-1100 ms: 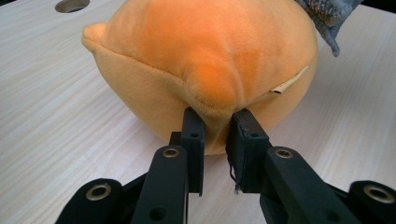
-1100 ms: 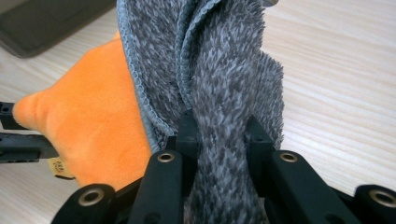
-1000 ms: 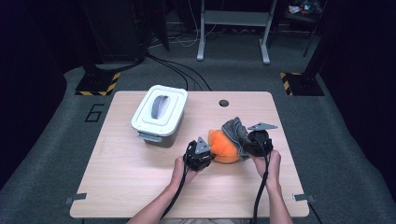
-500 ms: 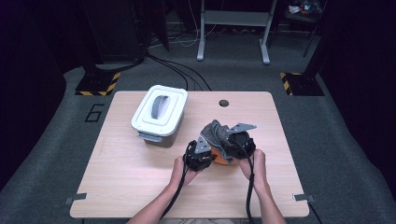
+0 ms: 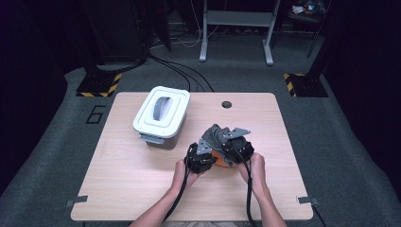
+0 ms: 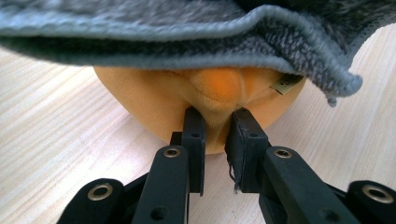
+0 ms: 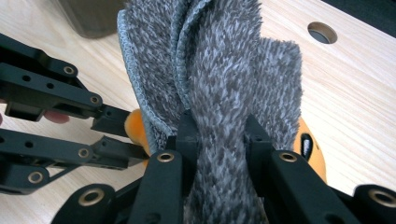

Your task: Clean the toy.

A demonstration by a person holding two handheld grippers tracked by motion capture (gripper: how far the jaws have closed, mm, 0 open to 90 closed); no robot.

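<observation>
An orange plush toy (image 6: pixel 154 100) lies on the wooden table (image 5: pixel 142 184), right of centre. My left gripper (image 6: pixel 215 123) is shut on a fold of its orange fabric (image 6: pixel 217 86). A grey fuzzy cloth (image 7: pixel 233 60) is draped over the toy, and my right gripper (image 7: pixel 219 130) is shut on a bunch of it. In the high view the left gripper (image 5: pixel 202 160) and right gripper (image 5: pixel 235 152) sit close together, with the cloth (image 5: pixel 216 136) hiding most of the toy (image 5: pixel 218 158). The right gripper view has the left gripper (image 7: pixel 114 135) coming in from the left.
A white lidded container (image 5: pixel 161 116) with a grey handle stands on the table to the left of the grippers. A round cable hole (image 5: pixel 226 104) sits near the table's far edge. Beyond the table are black stands, cables and carpet.
My right gripper has moved left toward the left gripper, pulling the grey cloth over the orange toy, which now mostly lies under it. The left gripper stayed put.
</observation>
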